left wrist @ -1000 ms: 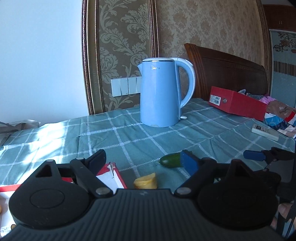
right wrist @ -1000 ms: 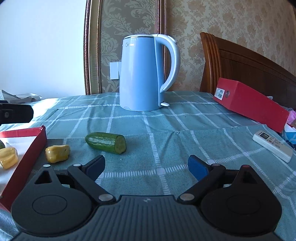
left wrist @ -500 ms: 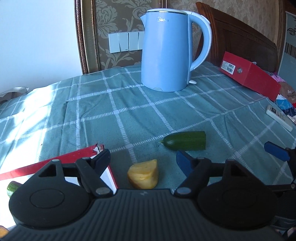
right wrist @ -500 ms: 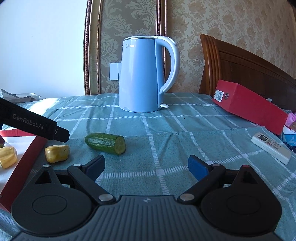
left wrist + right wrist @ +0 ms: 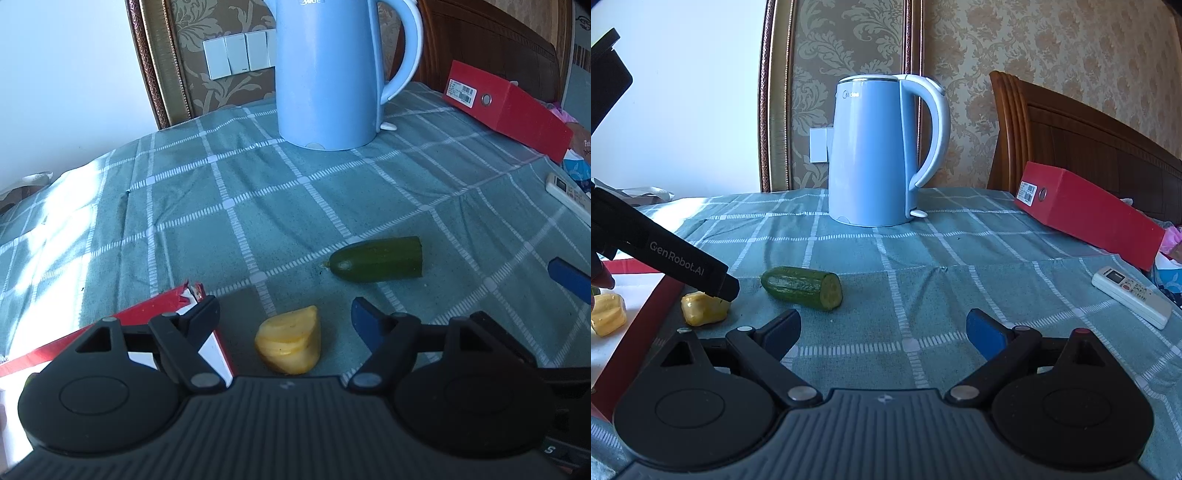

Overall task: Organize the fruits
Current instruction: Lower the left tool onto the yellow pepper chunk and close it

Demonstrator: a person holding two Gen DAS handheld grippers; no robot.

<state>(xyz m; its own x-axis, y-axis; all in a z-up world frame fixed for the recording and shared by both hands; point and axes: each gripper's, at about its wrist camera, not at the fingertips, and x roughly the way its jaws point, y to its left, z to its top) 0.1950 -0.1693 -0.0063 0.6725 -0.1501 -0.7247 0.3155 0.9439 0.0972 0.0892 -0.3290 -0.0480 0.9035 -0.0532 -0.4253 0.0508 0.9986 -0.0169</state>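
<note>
Straddling the yellow fruit piece (image 5: 289,344), left hand-held gripper (image 5: 284,314) gapes apart, untouching.

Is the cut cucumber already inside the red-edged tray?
No, the cucumber lies on the green checked tablecloth, well to the right of the red-edged tray.

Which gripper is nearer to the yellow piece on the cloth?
Left. The left gripper straddles the yellow piece, jaws open; the right gripper sits off to its right.
</note>
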